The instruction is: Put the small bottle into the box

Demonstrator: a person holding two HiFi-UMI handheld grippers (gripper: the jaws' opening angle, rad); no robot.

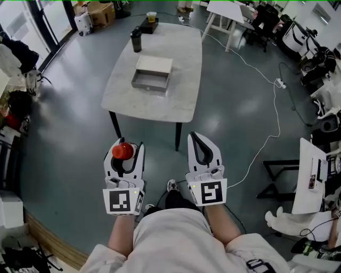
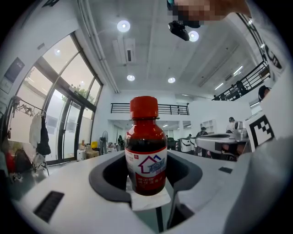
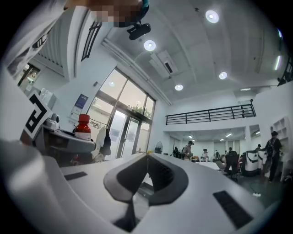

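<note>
A small dark bottle (image 1: 122,151) with a red cap and a red-and-white label stands upright between the jaws of my left gripper (image 1: 129,143). In the left gripper view the bottle (image 2: 145,155) fills the gap of that gripper (image 2: 146,179), whose pads press its sides. My right gripper (image 1: 198,136) is beside it, shut and empty, its tips (image 3: 147,156) meeting. Both point up toward the ceiling, low in front of my body. The open grey box (image 1: 152,74) lies on a pale table (image 1: 160,104) well ahead of both grippers.
A dark flask (image 1: 136,40) and a cup (image 1: 152,16) stand at the table's far end. Grey floor lies between me and the table. A white cable (image 1: 269,128) snakes across the floor at right, near a black stand (image 1: 277,181) and desks.
</note>
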